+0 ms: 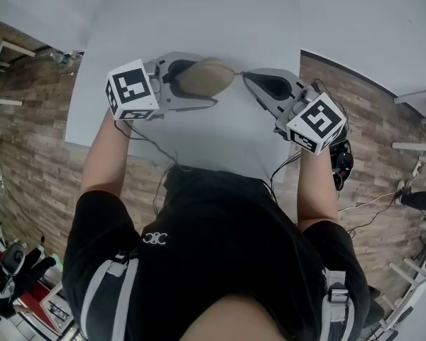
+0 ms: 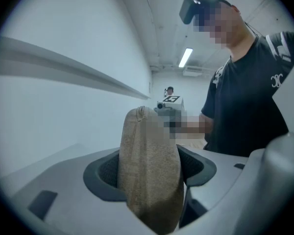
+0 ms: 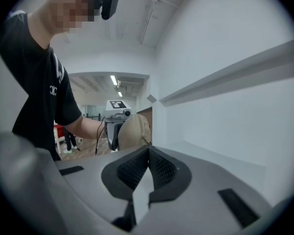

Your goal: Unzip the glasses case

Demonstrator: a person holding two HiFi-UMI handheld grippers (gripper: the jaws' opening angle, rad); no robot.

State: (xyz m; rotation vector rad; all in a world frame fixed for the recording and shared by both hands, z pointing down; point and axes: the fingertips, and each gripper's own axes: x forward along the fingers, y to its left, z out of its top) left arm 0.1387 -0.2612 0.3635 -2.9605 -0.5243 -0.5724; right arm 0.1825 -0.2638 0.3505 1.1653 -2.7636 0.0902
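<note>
The glasses case (image 2: 152,165) is a tan, fabric-covered shell, held up off the white table (image 1: 199,13) near its front edge. The left gripper (image 1: 207,81) clamps it across the body, both pads pressing on its sides. It looks light, and its rounded shape suggests it is fairly stiff. The woven cover should give the pads good friction, so it is unlikely to slip, though a hard squeeze could pinch the seam and make the zipper bind. Mid-body looks the right place to hold it, because that leaves the zippered edge free. The right gripper (image 1: 247,77) has its jaws fully together at the case's end. A thin strand (image 1: 236,72) runs from the case into its tip. This is probably the zipper pull, but it is too small to confirm in the right gripper view. The pull is a small tab and could slide out if it is tugged at an angle. There is bare table ahead and to both sides, so the right gripper has open room to draw sideways along the seam.
</note>
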